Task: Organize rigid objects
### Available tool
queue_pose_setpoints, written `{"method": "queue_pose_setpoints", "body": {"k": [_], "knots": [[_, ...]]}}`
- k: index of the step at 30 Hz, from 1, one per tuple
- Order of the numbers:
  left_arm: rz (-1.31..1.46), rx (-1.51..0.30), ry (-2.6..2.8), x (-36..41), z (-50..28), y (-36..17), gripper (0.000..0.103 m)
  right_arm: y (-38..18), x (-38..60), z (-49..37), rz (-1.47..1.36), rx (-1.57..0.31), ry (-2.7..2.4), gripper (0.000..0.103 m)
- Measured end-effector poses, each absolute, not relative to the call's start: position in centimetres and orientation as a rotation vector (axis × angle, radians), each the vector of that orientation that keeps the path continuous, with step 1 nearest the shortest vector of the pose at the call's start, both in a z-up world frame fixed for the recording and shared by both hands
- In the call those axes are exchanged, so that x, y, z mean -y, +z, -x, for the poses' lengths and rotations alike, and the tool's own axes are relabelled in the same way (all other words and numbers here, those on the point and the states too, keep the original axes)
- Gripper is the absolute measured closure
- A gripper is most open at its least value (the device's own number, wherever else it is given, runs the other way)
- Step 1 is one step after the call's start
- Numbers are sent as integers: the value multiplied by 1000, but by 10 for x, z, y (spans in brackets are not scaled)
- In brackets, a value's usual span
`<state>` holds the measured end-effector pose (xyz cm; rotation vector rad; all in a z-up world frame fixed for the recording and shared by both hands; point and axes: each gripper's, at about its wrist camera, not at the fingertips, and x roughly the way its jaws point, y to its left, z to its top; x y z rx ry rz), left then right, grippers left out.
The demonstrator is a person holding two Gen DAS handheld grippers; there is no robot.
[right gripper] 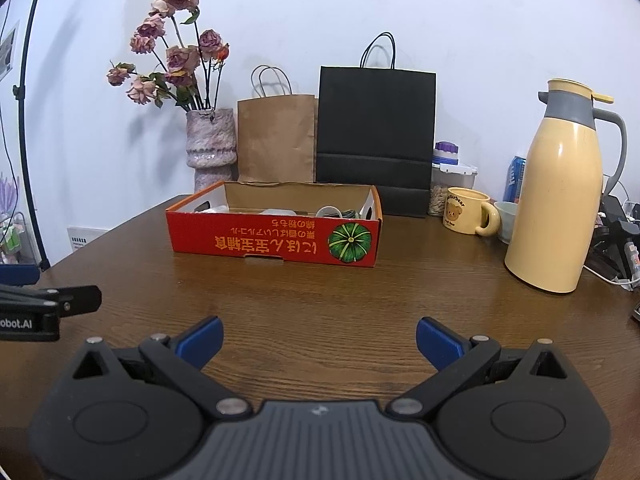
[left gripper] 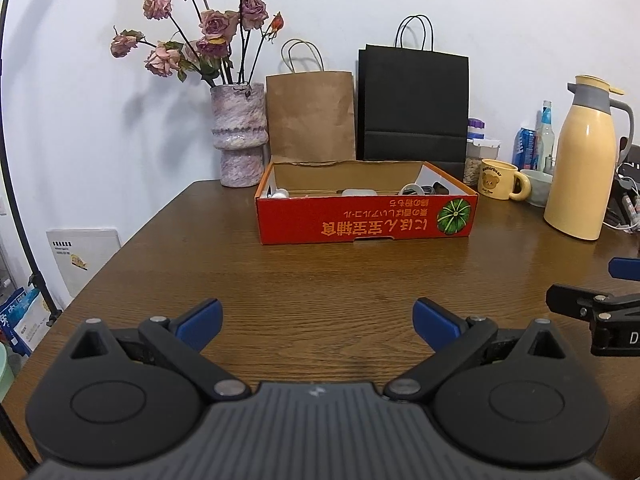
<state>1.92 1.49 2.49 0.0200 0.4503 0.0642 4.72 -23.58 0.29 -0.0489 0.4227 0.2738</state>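
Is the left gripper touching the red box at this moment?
Apart. In the left wrist view, the open left gripper hovers well short of the red box, with bare wooden table between them.

Home: vase, mug, thermos

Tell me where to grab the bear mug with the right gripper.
Take the mug by its handle, coming from the right: the loop sticks out that way, toward the thermos. The body looks too wide. The open right gripper holds nothing.
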Motion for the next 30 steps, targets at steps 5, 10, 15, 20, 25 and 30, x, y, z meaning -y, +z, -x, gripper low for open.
{"method": "queue_pose_setpoints", "body": {"k": [5,10,15,20,25,30], "knots": [[-19,-451,64,-15,-19,25,0,3,235,-46,49,-420,272,0],[-18,-453,62,-15,-19,24,0,4,235,-46,51,-418,273,0],[-14,-456,54,-16,-20,23,0,4,235,-45,52,-414,274,0],[-12,-458,53,-16,-21,22,0,4,235,-45,54,-414,276,0],[-13,-459,53,-15,-21,21,0,4,235,-45,53,-416,276,0],[-11,-458,52,-15,-21,21,0,3,234,-46,51,-421,275,0]]}}
